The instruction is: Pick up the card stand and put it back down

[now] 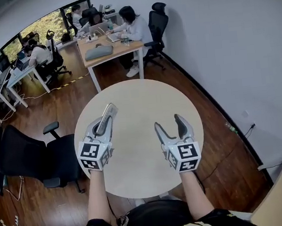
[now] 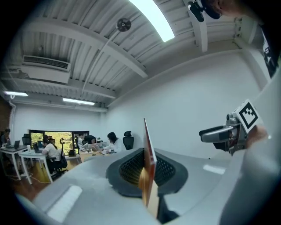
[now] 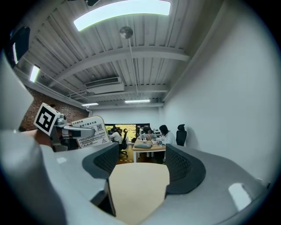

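**Beige round table, card stand in the left grip**

Beige and matt, the round table (image 1: 145,149) stands on a dark wooden plank floor (image 1: 55,204) beside a plain white wall (image 1: 233,35). People sit at rectangular desks (image 1: 117,50) behind it. The left gripper (image 1: 103,125) is clamped on the thin, flat card stand (image 3: 91,132), a printed sheet held over the table's left side. The right gripper (image 1: 168,123) has its jaws apart, with nothing between them.

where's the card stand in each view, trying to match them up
Head view: card stand left of centre, pinched in the left gripper.
Left gripper view: card stand edge-on at centre, between the shut jaws.
Right gripper view: card stand middle left, printed face showing.
Shared landmark: the desk with seated people.
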Motion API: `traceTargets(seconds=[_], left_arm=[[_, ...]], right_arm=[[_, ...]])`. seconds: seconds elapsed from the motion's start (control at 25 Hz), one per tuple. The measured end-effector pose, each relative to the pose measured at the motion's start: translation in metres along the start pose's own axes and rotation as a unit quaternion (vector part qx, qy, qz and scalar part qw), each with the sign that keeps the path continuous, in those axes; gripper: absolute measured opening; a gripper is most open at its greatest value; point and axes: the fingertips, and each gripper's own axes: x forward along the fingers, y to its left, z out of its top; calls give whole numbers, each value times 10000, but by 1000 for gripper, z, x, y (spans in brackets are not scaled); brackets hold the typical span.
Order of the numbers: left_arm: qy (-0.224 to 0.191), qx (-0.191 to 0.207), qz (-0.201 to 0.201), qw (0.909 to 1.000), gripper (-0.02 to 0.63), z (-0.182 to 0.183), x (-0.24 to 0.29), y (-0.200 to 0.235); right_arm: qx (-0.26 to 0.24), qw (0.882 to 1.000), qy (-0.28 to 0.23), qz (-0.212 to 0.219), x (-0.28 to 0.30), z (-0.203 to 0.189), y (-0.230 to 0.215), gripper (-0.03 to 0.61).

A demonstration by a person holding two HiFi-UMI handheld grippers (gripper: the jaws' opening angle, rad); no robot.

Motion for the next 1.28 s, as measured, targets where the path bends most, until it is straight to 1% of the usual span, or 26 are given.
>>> traceTargets(seconds=[0.08, 0.2, 0.36, 0.44, 0.64, 0.76, 0.92, 1.04, 1.16, 1.2, 1.28], left_arm=[[142, 146, -349, 9992, 18, -2, 23, -11], [364, 315, -895, 9948, 18, -8, 55, -32], [674, 474, -1544, 9846, 18, -22, 93, -65], [801, 471, -1812, 9791, 18, -32, 109, -81], [1068, 254, -2479, 9625, 18, -55, 147, -123], [1131, 115, -2884, 9507, 18, -71, 166, -144], [1231, -42, -3328, 9349, 18, -96, 194, -169], [1312, -211, -3674, 9205, 17, -125, 214, -193], [1467, -421, -3944, 9062, 18, -161, 223, -216], [1523, -504, -4001, 9023, 18, -174, 226, -221], [1575, -616, -4065, 8979, 18, -200, 240, -226]], right_arm=[[32, 9999, 29, -132, -5, -4, -13, 334], [99, 9993, 97, -337, -14, -9, -31, 334], [179, 9978, 194, -608, -26, -17, -56, 334], [225, 9965, 253, -761, -33, -24, -69, 333], [373, 9916, 454, -1155, -51, -45, -101, 334], [475, 9879, 587, -1356, -57, -62, -117, 334], [607, 9822, 799, -1589, -65, -88, -137, 334], [726, 9767, 1039, -1734, -75, -117, -151, 334], [929, 9684, 1412, -1835, -87, -154, -157, 334], [1006, 9657, 1521, -1849, -90, -166, -158, 334], [1094, 9635, 1607, -1841, -85, -184, -161, 334]])
